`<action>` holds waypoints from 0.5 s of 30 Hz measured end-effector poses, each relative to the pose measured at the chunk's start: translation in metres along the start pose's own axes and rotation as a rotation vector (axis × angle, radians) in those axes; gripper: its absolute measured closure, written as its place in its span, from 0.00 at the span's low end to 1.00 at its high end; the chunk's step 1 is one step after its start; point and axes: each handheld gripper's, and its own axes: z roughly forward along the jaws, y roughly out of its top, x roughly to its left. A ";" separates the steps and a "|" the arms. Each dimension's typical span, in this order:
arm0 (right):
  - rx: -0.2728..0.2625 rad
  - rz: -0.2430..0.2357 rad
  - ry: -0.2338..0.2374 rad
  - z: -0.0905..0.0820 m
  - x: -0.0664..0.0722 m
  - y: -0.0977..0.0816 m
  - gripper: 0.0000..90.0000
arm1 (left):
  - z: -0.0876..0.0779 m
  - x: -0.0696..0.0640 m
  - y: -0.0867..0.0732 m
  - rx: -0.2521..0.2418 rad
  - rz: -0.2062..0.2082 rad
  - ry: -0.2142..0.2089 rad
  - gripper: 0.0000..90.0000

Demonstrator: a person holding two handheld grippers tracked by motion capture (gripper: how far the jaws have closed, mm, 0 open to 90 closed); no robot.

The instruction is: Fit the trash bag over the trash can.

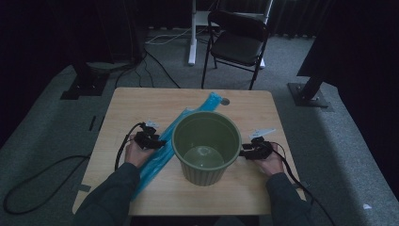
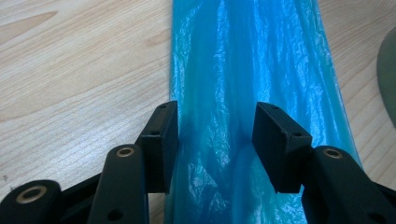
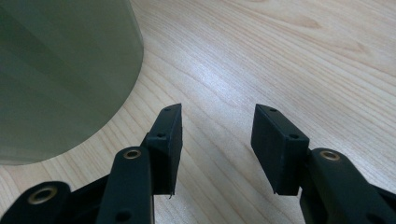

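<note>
An olive green bucket (image 1: 203, 175) stands upright and empty in the middle of the wooden table (image 1: 136, 106). A long folded blue plastic bag (image 1: 153, 165) lies diagonally on the table, running behind the bucket's left side. My left gripper (image 1: 158, 141) hovers over the bag left of the bucket. In the left gripper view its jaws (image 2: 216, 135) stand wide apart above the blue bag (image 2: 252, 60), not pressing it. My right gripper (image 1: 244, 152) is open beside the bucket's right wall, with bare wood between its jaws (image 3: 217, 135) and the bucket (image 3: 60, 79) to one side.
A black folding chair (image 1: 240, 42) stands on the carpet beyond the table's far edge. Cables trail from both grippers over the table's near edge. The bucket's wall (image 2: 388, 70) sits close to the bag's edge in the left gripper view.
</note>
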 end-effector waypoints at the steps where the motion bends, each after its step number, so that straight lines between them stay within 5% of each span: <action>1: 0.002 -0.002 0.000 0.000 0.000 0.000 0.58 | 0.000 0.000 0.000 -0.001 0.001 0.002 0.56; 8: 0.000 -0.002 0.004 0.000 0.000 0.000 0.58 | -0.005 0.002 0.000 -0.027 -0.010 0.037 0.56; 15: 0.002 -0.011 0.004 0.001 0.001 0.000 0.59 | -0.001 0.005 -0.002 -0.002 -0.024 0.036 0.51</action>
